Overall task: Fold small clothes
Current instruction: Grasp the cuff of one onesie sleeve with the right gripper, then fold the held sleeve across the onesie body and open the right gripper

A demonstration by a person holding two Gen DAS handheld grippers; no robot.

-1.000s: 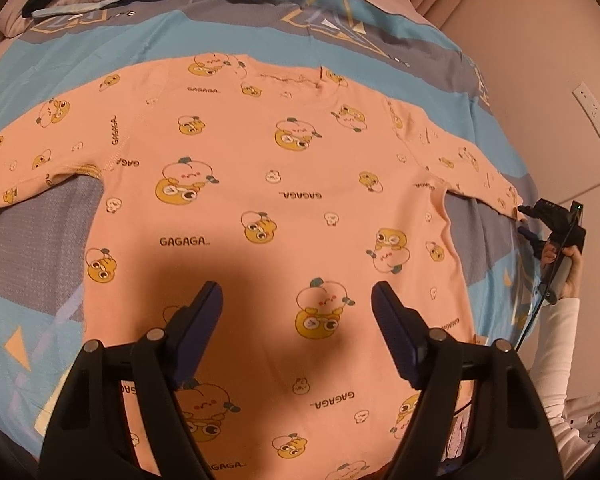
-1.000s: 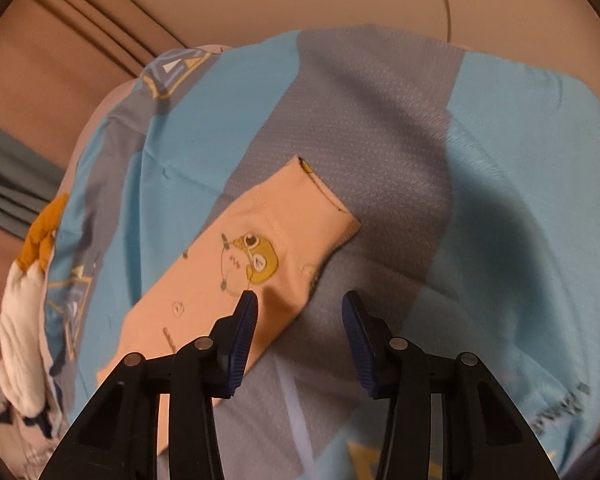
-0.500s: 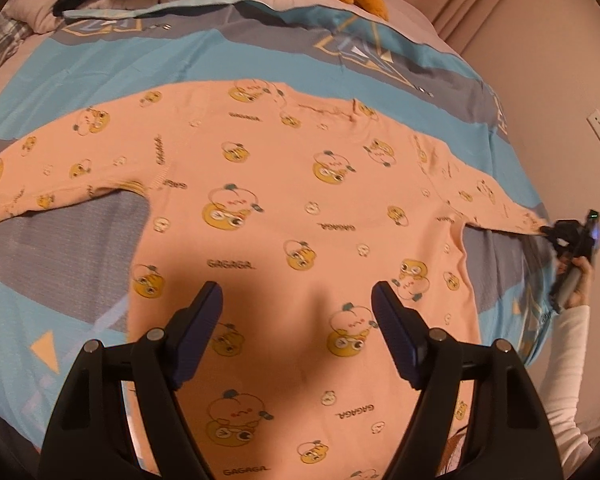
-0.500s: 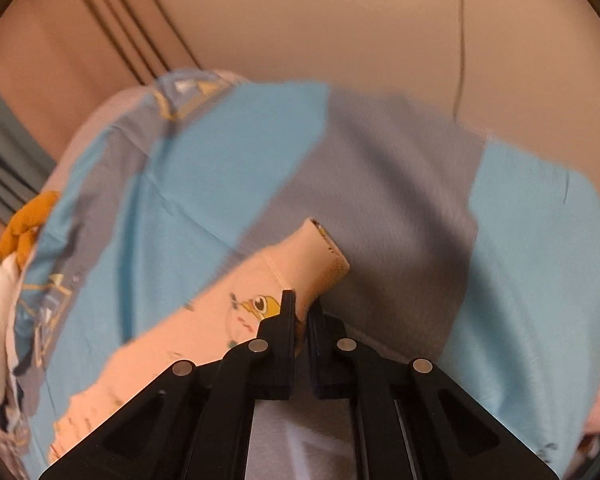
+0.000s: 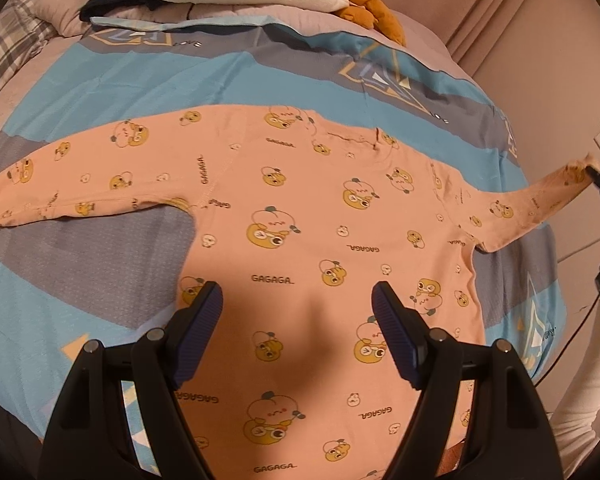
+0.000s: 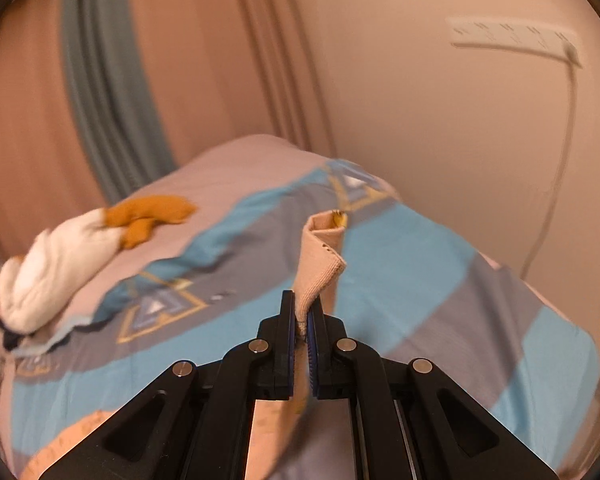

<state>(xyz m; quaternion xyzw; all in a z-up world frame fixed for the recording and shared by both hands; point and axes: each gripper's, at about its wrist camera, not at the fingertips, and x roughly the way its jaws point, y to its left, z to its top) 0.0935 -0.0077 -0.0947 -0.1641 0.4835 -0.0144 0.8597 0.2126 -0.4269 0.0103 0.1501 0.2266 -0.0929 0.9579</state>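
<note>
I am holding my left gripper with fingers spread wide above the peach shirt, which is lying flat on the bed. My right gripper is pinching the sleeve cuff, raising it off the bedspread.

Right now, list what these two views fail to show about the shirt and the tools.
- Shirt hem: left wrist view, cut off by the bottom edge and hidden behind the open left tool.
- Far sleeve's cuff: left wrist view, cut off by the left edge.
- Right tool, shut on the sleeve cuff: the rest of the sleeve hangs behind it in the right wrist view.
- Bedspread pattern: right wrist view, blurred.
</note>
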